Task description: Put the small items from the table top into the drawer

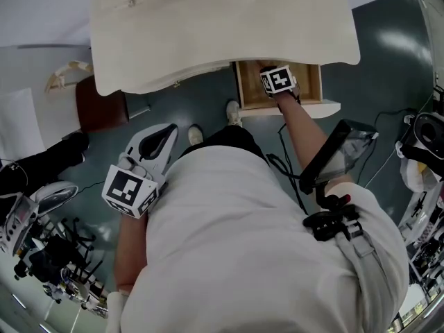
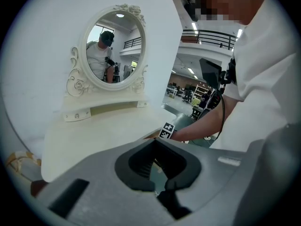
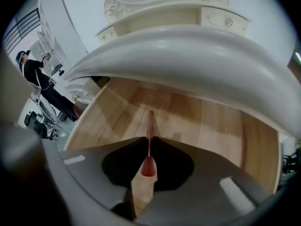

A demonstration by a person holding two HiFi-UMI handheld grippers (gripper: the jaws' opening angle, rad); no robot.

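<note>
The wooden drawer [image 1: 310, 94] stands pulled out under the cream dressing table [image 1: 222, 19]. My right gripper [image 1: 269, 69] reaches into it. In the right gripper view that gripper [image 3: 149, 138] is shut on a thin red stick-like item [image 3: 149, 121], held just above the drawer's bare wooden floor [image 3: 207, 121]. My left gripper [image 1: 165, 130] hangs back beside my body, in front of the table, its fingers together with nothing in them. In the left gripper view it [image 2: 156, 141] points at the table top [image 2: 94, 135], where no small items show.
An oval mirror [image 2: 113, 51] stands at the back of the table. A brown seat [image 1: 100, 104] sits at the table's left. Stands, gear and cables crowd the floor at left [image 1: 48, 255] and right [image 1: 423, 151]. A person in black [image 3: 35, 74] stands off to the left.
</note>
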